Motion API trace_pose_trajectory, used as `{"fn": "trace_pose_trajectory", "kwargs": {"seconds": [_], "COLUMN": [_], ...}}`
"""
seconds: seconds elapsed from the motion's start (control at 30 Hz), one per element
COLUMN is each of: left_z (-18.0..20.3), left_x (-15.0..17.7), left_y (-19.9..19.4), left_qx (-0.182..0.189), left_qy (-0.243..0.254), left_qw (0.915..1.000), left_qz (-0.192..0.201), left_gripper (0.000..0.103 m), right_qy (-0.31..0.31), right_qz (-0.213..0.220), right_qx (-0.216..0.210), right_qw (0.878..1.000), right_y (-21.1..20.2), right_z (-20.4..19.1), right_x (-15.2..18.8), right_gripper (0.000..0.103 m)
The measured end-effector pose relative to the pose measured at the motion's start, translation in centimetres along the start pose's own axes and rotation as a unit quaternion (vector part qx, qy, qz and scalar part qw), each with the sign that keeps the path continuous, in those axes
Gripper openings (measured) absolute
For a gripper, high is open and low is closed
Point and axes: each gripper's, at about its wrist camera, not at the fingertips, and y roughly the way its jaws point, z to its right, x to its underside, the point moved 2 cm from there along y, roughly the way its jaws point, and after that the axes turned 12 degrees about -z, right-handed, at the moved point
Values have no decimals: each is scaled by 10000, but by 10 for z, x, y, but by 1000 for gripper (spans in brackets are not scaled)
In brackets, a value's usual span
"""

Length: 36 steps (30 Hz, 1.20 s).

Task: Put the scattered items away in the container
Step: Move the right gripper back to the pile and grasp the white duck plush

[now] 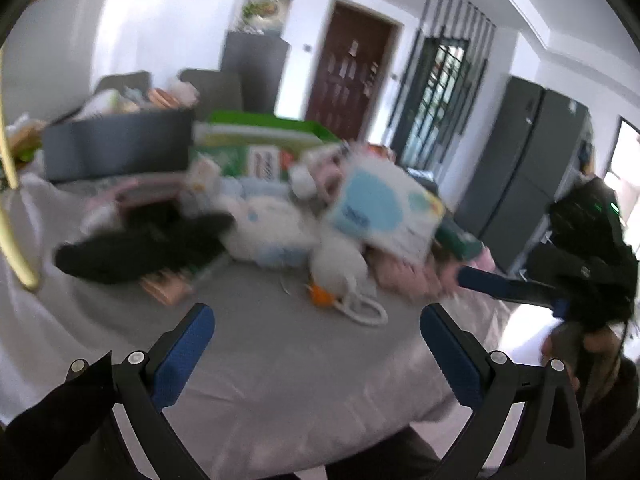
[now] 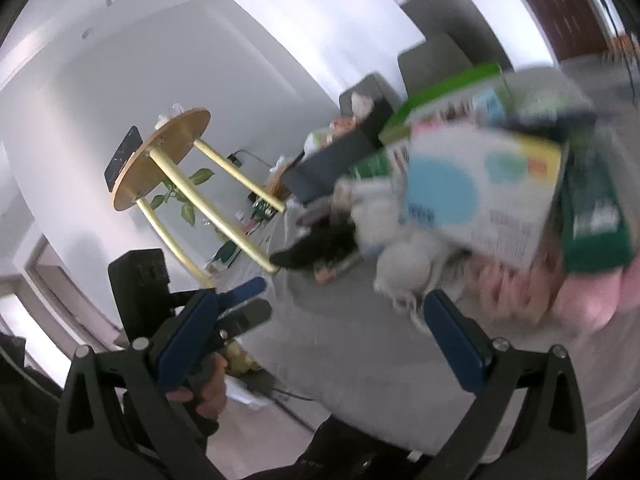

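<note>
Both grippers, left gripper (image 1: 317,326) and right gripper (image 2: 344,316), have fingers spread, empty; approach step; next, pick one item from the worktop (image 1: 256,344) pile for the dark container (image 1: 116,148)

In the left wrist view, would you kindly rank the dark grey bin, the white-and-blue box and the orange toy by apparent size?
1. Dark grey bin, largest.
2. White-and-blue box, though nearer the camera.
3. Orange toy, clearly smallest.
</note>
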Motion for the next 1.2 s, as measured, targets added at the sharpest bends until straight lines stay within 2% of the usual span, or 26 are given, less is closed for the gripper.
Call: {"fn": "trace_pose_trajectory", "kwargs": {"seconds": [0.13, 0.33, 0.5, 0.57, 0.67, 0.77, 0.87, 1.03, 1.2], "left_z": [9, 10, 7, 7, 7, 5, 2, -6, -10], "left_x": [-3, -13, -26, -30, -33, -35, -38, -43, -48], "left_y": [12, 24, 37, 41, 48, 58, 65, 82, 97], "left_qx": [23, 205, 397, 500, 623, 636, 702, 664, 782], "left_qy": [196, 209, 187, 189, 193, 190, 165, 62, -64], "left_qw": [9997, 9994, 9985, 9980, 9971, 9965, 9957, 9945, 9925], "left_qz": [-105, -193, -313, -335, -380, -518, -579, -803, -937], "left_gripper": [103, 103, 103, 102, 91, 89, 79, 78, 78], "right_qy": [68, 66, 166, 164, 179, 188, 199, 279, 564], "right_qz": [-175, -252, -485, -549, -618, -742, -862, -971, -1160], "right_qx": [6, 53, 174, 239, 250, 304, 440, 642, 742], "right_qw": [9998, 9996, 9985, 9981, 9976, 9966, 9951, 9928, 9889], "right_y": [19, 34, 47, 52, 57, 65, 74, 84, 94], "right_z": [9, 12, 14, 15, 18, 22, 25, 37, 57], "right_x": [-7, -19, -28, -32, -38, -43, -47, -52, -53], "right_gripper": [103, 103, 102, 98, 94, 86, 78, 72, 68]}}
